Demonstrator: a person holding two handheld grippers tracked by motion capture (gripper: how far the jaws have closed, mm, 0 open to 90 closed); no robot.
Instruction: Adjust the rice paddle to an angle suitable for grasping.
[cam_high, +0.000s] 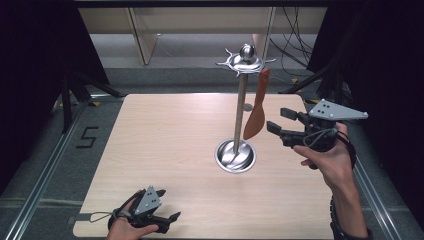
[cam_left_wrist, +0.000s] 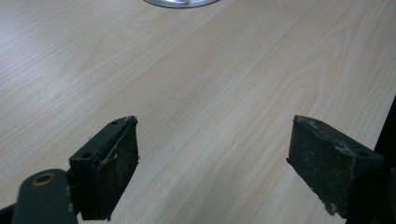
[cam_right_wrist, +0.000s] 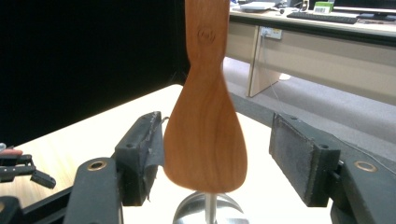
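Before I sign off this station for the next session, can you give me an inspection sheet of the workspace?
Surface: pale wooden table, bare apart from the stand.
Job's things: wooden spatula hangs from the metal stand, blade down.
Clutter: nothing seen.
Grippers: right hand-held gripper open, spatula blade between its jaws, no pad pressing; left hand-held gripper open over the near table edge.
Cables: loose bundle on the floor behind the table.
Surroundings: black curtains, desk legs, floor rails.

Reddish-brown wooden spatula (cam_high: 256, 112) with visible grain, shiny silver metal utensil stand (cam_high: 239, 100), pale wood-grain table (cam_high: 165, 145), black gripper jaws.
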